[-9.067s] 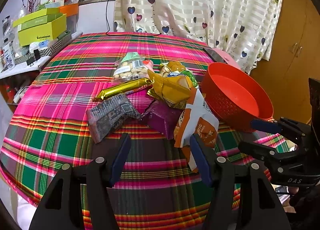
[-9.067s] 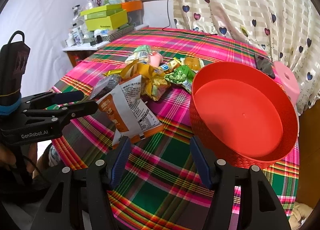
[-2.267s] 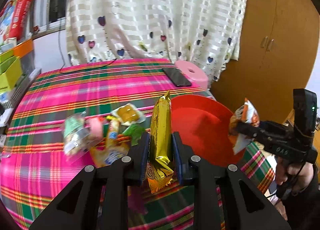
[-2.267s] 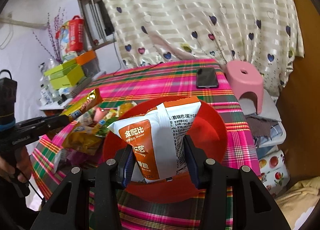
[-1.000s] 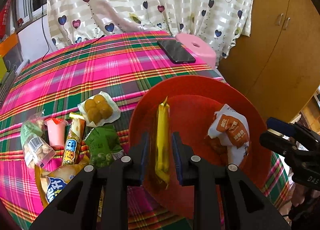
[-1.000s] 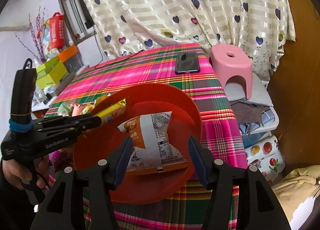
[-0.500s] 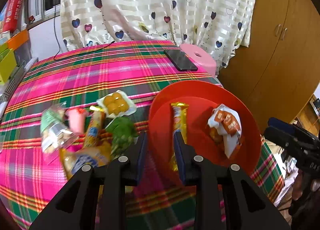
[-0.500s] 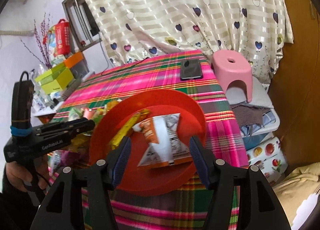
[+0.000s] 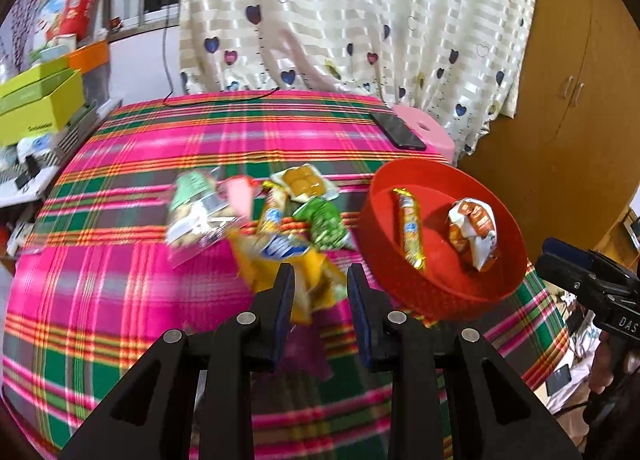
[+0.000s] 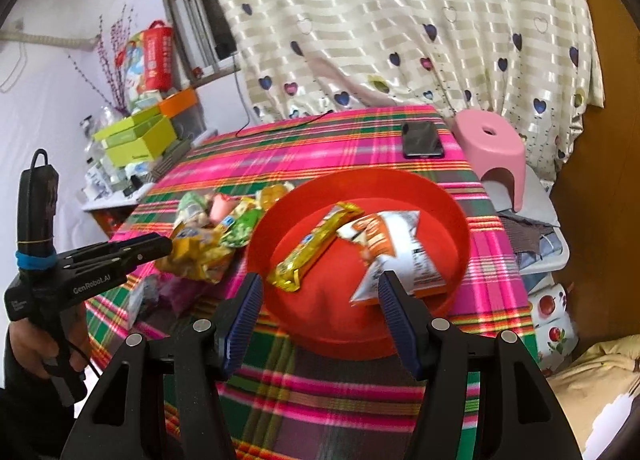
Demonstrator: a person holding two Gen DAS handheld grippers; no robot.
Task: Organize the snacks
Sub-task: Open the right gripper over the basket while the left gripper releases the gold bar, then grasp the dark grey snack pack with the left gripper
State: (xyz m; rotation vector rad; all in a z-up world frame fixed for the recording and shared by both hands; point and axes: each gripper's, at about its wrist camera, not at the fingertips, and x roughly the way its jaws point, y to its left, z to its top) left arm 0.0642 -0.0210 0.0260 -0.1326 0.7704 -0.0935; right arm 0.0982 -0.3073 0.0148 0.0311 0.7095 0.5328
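A red basket [image 9: 500, 284] [image 10: 460, 220] stands on the plaid table and holds a gold snack bar [image 9: 409, 228] [image 10: 314, 246] and an orange-white chip bag [image 9: 474, 230] [image 10: 394, 248]. My left gripper [image 9: 320, 280] is open and empty, above a yellow bag [image 9: 308, 272] in the snack pile left of the basket. My right gripper [image 10: 320, 292] is open and empty at the basket's near rim. The pile also has a green pea bag [image 9: 324, 224], a clear nut bag [image 9: 196, 208] and a pastry pack [image 9: 302, 182].
A black phone [image 9: 398, 131] [image 10: 422, 139] lies at the table's far right edge. A pink stool [image 10: 490, 148] stands past the table. Green boxes [image 9: 36, 104] sit on a shelf to the left. A wooden wardrobe [image 9: 580, 100] is on the right.
My left gripper has let go of the gold bar into the basket, opened and swung left toward the pile. My right gripper stays open by the basket.
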